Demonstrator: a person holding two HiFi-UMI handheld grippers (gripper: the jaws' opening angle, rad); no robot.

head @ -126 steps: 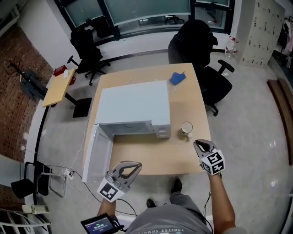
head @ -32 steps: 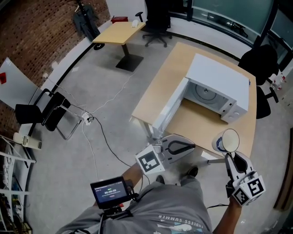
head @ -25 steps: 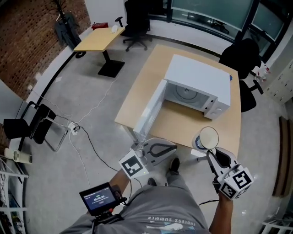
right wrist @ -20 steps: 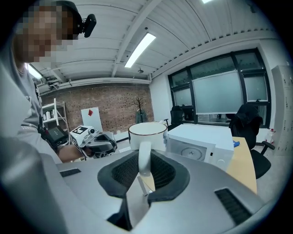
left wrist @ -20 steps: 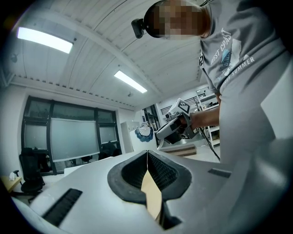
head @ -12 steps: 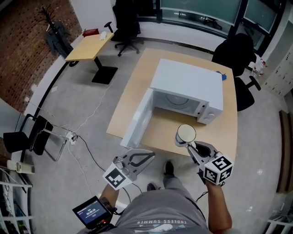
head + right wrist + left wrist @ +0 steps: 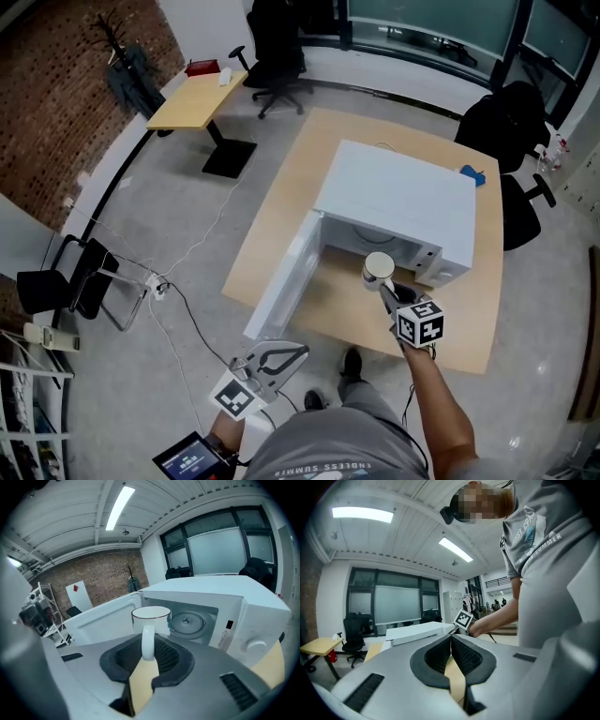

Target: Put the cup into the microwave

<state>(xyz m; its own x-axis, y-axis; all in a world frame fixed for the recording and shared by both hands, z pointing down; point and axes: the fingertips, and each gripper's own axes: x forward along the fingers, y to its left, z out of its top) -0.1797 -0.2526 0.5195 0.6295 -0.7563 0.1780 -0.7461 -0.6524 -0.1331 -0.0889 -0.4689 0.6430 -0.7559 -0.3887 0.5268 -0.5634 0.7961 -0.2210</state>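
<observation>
One white cup [image 7: 151, 617] is being carried just beyond the tips of the right gripper [image 7: 147, 654], whose jaws are clamping at a narrow setting on the cup's handle [image 7: 147, 641] and on nothing else. By its look the cup is glazed ceramic. It is judged rigid, smooth enough to slip, breakable if knocked, and of moderate weight for a single-point hold. The handle is serving as the place of hold and appears the soundest one, since the jaws are bearing on both its flat sides. The bulk of the cup is hanging forward of that grip, however, so it is likely to pivot if the hand stops sharply. The cup is standing upright, its long axis running vertical, its mouth facing up and its handle pointing straight back into the jaws. Ahead of the right gripper the microwave [image 7: 220, 599] is standing open, with the turntable [image 7: 187, 620] lying beyond the cup and the door [image 7: 101, 616] hanging open to the left of the jaws. The left gripper [image 7: 279, 354] is hanging low, well apart from the cup, its jaws resting together with nothing between them.
</observation>
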